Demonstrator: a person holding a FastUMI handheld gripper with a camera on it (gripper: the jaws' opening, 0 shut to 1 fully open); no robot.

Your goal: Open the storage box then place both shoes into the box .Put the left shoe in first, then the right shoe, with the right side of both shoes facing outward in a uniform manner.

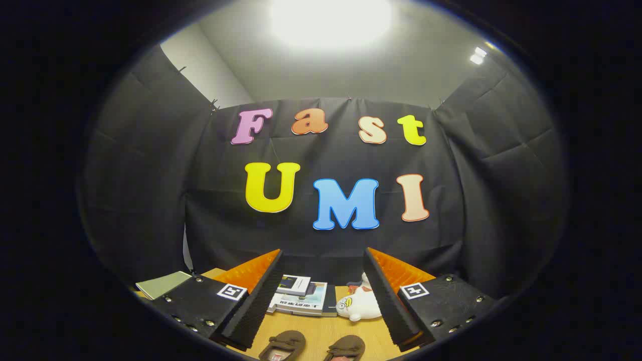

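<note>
The gripper (323,260) was held above the desk (321,333) with its fingers spread wide apart and nothing between them. Two brown shoes (283,345) (346,347) were seen side by side on the desk, low between the fingers. Books (301,296) and a white toy (358,306) were seen beyond the shoes.
</note>
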